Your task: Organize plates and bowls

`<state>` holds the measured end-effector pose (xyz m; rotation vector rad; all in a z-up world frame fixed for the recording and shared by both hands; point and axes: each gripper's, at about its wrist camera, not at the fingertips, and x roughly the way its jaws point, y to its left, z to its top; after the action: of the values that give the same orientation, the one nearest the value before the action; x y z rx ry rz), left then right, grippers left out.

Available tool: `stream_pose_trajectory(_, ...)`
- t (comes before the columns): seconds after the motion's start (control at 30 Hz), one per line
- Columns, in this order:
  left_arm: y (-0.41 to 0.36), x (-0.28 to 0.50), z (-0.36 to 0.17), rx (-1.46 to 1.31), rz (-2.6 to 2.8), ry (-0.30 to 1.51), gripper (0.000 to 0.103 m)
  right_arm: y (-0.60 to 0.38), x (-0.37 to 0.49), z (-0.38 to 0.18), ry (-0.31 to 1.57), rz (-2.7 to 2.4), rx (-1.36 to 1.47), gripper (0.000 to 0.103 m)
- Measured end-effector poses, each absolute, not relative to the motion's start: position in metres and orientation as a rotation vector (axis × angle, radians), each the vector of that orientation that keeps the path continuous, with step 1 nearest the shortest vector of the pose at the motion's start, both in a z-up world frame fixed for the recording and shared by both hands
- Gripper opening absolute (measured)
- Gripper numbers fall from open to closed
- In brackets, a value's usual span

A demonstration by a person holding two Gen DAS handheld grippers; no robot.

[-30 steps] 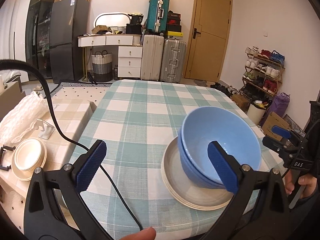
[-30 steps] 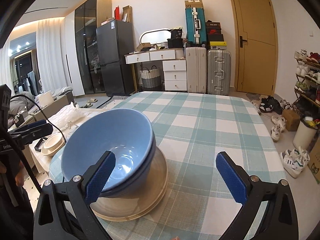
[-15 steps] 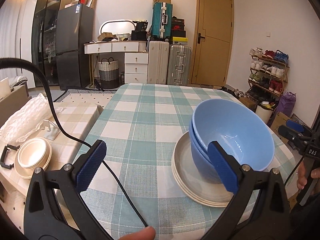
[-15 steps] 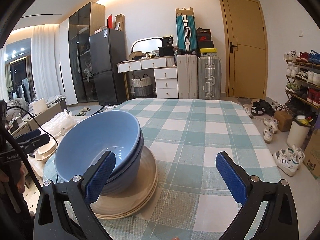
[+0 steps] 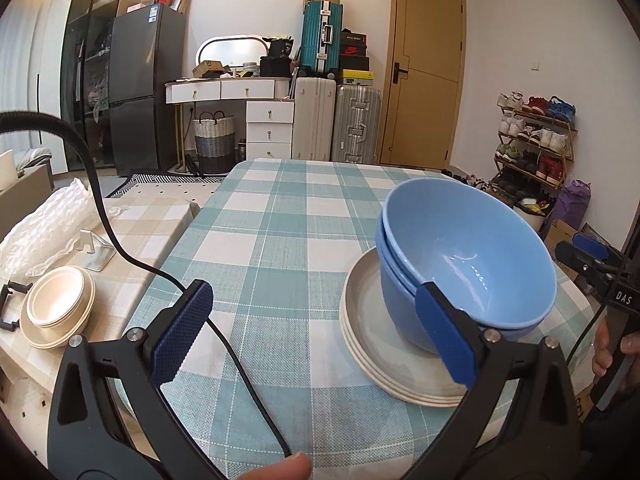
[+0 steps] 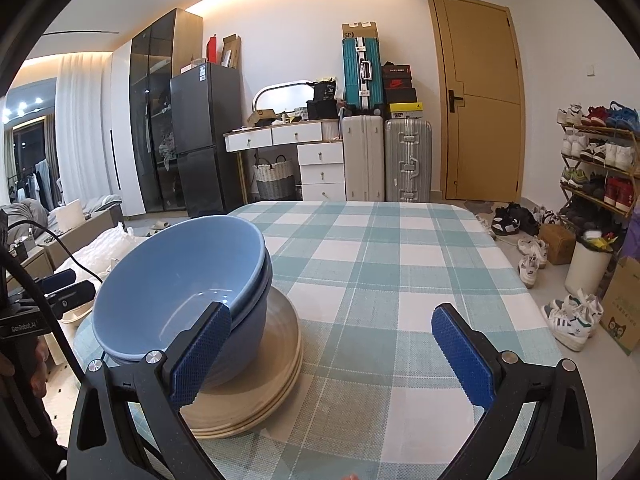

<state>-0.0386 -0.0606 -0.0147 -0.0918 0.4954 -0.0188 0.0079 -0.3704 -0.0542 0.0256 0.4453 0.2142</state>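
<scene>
While both the left gripper (image 5: pixel 316 336) and right gripper (image 6: pixel 328 354) were held spread and empty, the nested blue bowls (image 5: pixel 468 264) were found on stacked plates (image 5: pixel 372 344), at two o'clock of the left, ten o'clock of the right, neither discernibly nearer.

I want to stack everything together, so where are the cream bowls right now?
In the left wrist view, the cream bowls sit nested on the low side table left of the checked dining table, near a metal stand.

The left claw (image 5: pixel 316 336), spread wide, hangs over the checked table (image 5: pixel 280 240) beside blue bowls (image 5: pixel 468 264) nested on plates (image 5: pixel 372 344).
</scene>
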Motion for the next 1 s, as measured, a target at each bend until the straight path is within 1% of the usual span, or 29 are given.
stream_pose_trajectory(1.0,-0.0673,-0.038,-0.015,-0.056,-0.02,0.467,0.101,-0.3655,0.0107,-0.0577,0.444,0.222,0.006,0.102)
